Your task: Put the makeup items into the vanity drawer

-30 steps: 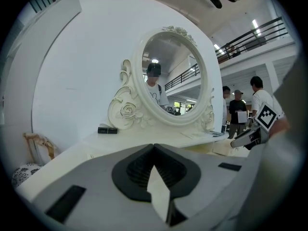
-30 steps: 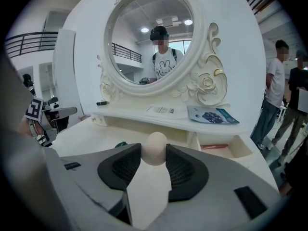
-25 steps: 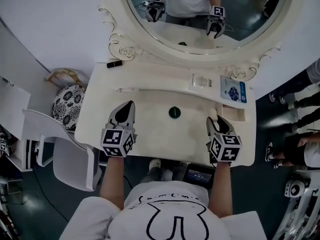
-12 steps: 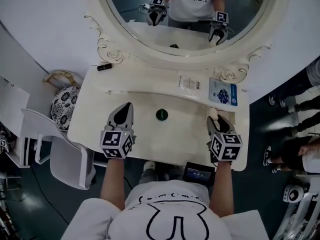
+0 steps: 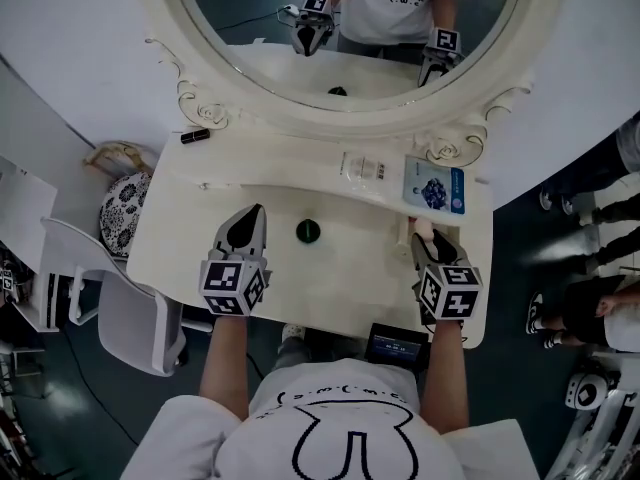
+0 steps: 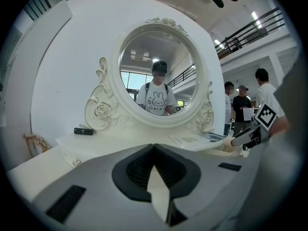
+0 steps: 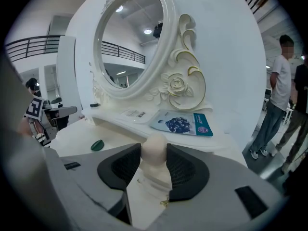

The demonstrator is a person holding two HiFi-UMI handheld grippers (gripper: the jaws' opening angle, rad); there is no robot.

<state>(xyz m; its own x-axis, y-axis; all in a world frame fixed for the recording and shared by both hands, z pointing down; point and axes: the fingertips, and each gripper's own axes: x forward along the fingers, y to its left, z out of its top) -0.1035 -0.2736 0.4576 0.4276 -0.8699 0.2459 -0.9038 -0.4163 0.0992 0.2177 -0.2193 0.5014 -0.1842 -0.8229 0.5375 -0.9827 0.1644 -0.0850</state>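
Right tongs (image 7: 154, 147) are clamped on a beige egg-shaped sponge (image 7: 154, 154) over the tabletop's (image 5: 360, 260) right end; left tongs (image 6: 154, 145) together, empty. Probably light and squashy: pinch its middle gently

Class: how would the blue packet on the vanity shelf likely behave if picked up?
The blue packet looks thin and flat, so probably light and floppy, sagging if gripped by one edge. Its printed face looks smooth and may slip. Lying flush on the shelf, it may resist pinching.
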